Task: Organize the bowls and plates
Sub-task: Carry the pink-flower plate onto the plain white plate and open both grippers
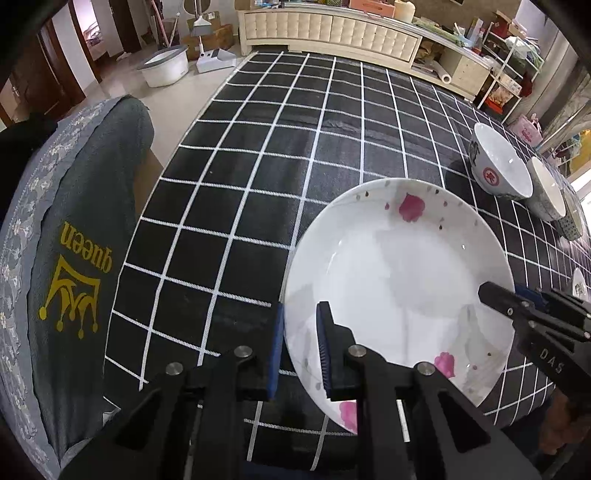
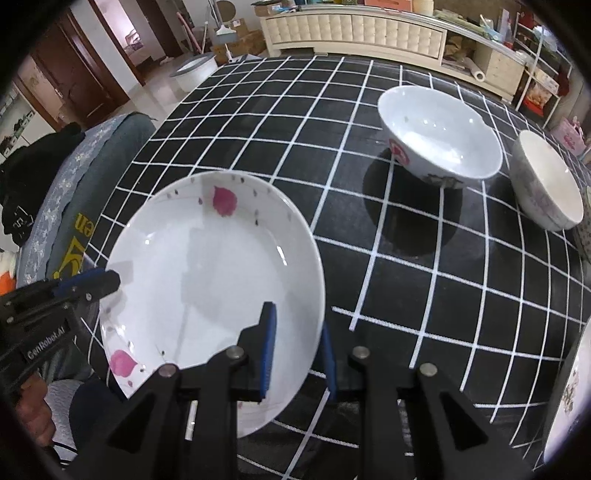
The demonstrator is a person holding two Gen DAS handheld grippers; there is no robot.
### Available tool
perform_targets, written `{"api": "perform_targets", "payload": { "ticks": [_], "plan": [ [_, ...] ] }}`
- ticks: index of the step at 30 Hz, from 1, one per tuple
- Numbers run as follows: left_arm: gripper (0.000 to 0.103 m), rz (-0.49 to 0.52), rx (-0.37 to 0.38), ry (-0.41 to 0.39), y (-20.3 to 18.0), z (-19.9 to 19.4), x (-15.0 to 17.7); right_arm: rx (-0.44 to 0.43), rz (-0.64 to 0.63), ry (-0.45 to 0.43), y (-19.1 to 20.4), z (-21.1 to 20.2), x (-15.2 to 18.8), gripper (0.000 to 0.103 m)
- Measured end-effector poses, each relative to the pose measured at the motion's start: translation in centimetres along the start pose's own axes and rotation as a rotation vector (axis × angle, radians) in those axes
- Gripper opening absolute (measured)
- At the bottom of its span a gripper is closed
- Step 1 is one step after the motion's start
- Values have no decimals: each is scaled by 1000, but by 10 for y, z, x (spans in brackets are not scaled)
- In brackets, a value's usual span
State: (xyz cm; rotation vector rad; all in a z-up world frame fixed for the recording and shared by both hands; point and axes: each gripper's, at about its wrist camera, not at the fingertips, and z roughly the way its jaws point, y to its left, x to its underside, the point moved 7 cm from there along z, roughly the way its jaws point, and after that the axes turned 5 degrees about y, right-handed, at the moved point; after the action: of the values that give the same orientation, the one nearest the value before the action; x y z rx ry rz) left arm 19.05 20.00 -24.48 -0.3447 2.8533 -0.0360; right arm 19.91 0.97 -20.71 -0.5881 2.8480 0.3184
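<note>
A white plate with pink petals [image 1: 399, 273] is held above the black checked tablecloth [image 1: 258, 177]. My left gripper [image 1: 300, 349] is shut on its left rim. My right gripper [image 2: 297, 354] is shut on its right rim; the plate also shows in the right wrist view [image 2: 214, 280]. The right gripper's fingers [image 1: 496, 295] show at the plate's right edge in the left view; the left gripper's fingers [image 2: 99, 282] show at its left edge in the right view. A white bowl with a red mark [image 2: 439, 136] and a second bowl [image 2: 546, 181] stand behind to the right.
A chair back with a grey "queen" cover [image 1: 77, 266] stands left of the table. Another plate's edge [image 2: 569, 395] is at the far right. A third patterned bowl [image 1: 570, 221] is partly hidden behind the others. A sideboard [image 1: 332, 29] lines the far wall.
</note>
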Motion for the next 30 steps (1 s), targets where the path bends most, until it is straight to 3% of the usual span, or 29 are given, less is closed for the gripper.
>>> {"api": "perform_targets", "payload": {
  "ticks": [16, 30],
  "plan": [
    [16, -18, 19, -29, -4, -18, 6, -1, 29, -3, -4, -11, 10, 28],
    [16, 72, 77, -86, -59, -66, 22, -12, 65, -118, -25, -83, 29, 28]
  ]
}}
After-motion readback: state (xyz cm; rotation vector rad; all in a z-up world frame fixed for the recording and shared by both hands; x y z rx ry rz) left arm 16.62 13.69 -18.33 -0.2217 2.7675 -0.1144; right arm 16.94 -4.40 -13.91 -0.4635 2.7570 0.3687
